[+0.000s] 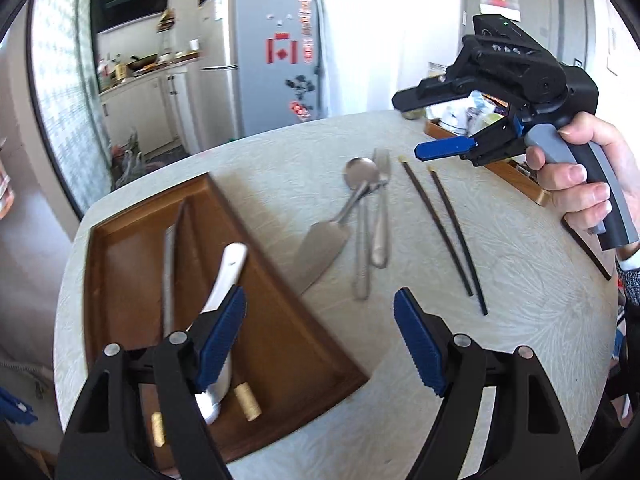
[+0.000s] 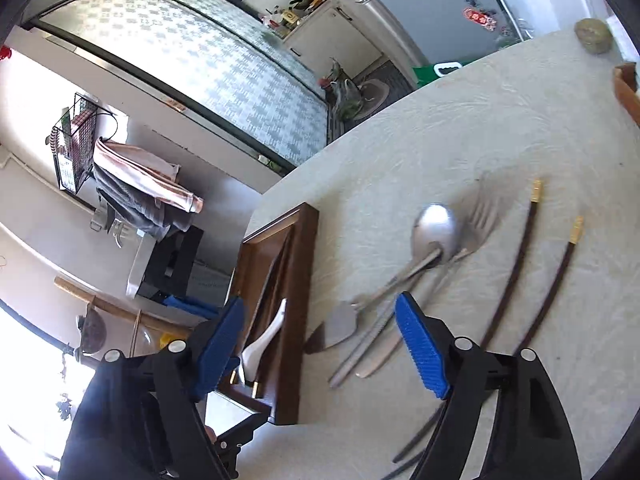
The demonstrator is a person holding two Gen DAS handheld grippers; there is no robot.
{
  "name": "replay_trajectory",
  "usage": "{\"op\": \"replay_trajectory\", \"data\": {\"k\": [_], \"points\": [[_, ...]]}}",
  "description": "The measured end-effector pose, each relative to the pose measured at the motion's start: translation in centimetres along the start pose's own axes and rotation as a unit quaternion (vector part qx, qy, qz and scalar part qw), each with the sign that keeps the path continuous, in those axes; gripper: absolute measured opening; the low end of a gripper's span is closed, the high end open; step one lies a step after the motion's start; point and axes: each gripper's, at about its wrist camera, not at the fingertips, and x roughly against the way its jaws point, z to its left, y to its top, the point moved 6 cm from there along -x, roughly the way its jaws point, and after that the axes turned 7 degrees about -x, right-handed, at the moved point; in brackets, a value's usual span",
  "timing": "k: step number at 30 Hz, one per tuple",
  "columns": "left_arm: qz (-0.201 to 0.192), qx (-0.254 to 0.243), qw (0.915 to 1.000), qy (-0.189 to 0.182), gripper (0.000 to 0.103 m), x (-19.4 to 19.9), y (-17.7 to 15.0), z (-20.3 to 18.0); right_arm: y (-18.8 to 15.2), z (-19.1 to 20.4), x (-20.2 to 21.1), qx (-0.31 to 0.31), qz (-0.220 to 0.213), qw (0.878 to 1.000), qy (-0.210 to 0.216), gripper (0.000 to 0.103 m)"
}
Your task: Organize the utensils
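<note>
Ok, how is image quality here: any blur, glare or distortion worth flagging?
Left wrist view: strong fisheye bending of the pale round table; the white ceramic spoon in the brown wooden tray and the steel cake server look motion-smeared. Right wrist view: blown-out window glare at lower left, and the steel fork is smeared.

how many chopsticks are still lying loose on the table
2. One dark chopstick lies right of the fork; the second chopstick lies beside it, further right, apart from it. Gold-tipped ends in the wooden tray may be more, mostly hidden behind the left gripper.
</note>
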Motion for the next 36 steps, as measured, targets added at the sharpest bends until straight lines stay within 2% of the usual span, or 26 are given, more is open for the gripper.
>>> {"op": "replay_trajectory", "data": {"k": [2, 6, 9, 12, 17, 20, 21, 22, 24, 26, 28, 29, 30, 33, 36], "points": [[0.003, -0.013, 0.9999, -0.001, 0.077, -1.4, 1.3, -0.7, 0.1, -1.5, -0.2, -0.008, -0.003, 1.0, -0.007, 0.066], [0.039, -0.037, 0.9986, 0.002, 0.05, -5.0, 3.6, -1.3, 0.1, -4.0, -0.9, -0.027, 0.005, 1.0, 0.006, 0.062], [0.068, -0.049, 0.9964, 0.005, 0.04, -7.4, 4.7, -1.1, 0.0, -5.0, -1.5, -0.034, 0.01, 0.999, 0.02, 0.062], [0.114, -0.056, 0.9917, -0.021, 0.04, -9.7, 5.1, -0.9, 0.1, -5.8, -1.6, -0.042, 0.013, 0.999, 0.027, 0.062], [0.149, -0.08, 0.9856, -0.011, 0.04, -12.2, 5.3, -0.5, 0.1, -5.5, -1.2, -0.041, 0.01, 0.998, 0.038, 0.062], [0.158, -0.088, 0.9834, -0.009, 0.05, -13.2, 5.5, -0.3, 0.0, -5.3, -1.1, -0.039, 0.011, 0.998, 0.043, 0.062], [0.159, -0.092, 0.983, -0.002, 0.059, -13.4, 5.6, -0.1, -0.1, -5.3, -1.1, -0.039, 0.011, 0.998, 0.043, 0.062], [0.159, -0.092, 0.9829, 0.001, 0.062, -13.5, 5.6, 0.1, -0.1, -5.4, -1.1, -0.039, 0.012, 0.998, 0.042, 0.062], [0.163, -0.078, 0.9835, -0.012, 0.063, -13.5, 5.5, 0.4, -0.1, -5.6, -1.3, -0.042, 0.013, 0.998, 0.039, 0.062], [0.162, -0.067, 0.9841, -0.028, 0.057, -13.4, 5.4, 0.5, -0.2, -6.0, -1.4, -0.047, 0.015, 0.998, 0.033, 0.062], [0.159, -0.061, 0.9843, -0.049, 0.037, -13.2, 5.3, 0.1, -0.2, -6.3, -1.6, -0.052, 0.016, 0.998, 0.029, 0.062], [0.158, -0.063, 0.9843, -0.048, 0.031, -13.2, 5.4, -0.3, -0.2, -6.5, -1.6, -0.055, 0.015, 0.998, 0.03, 0.062], [0.156, -0.067, 0.9843, -0.048, 0.015, -13.1, 5.4, -0.6, -0.2, -6.5, -1.7, -0.058, 0.015, 0.998, 0.032, 0.062], [0.149, -0.078, 0.9852, -0.033, 0.013, -12.8, 5.4, -1.2, -0.3, -6.3, -1.8, -0.06, 0.014, 0.997, 0.036, 0.06], [0.14, -0.066, 0.9875, -0.031, 0.01, -12.4, 5.3, -1.0, -0.5, -5.8, -2.3, -0.055, 0.015, 0.998, 0.03, 0.059]]}}
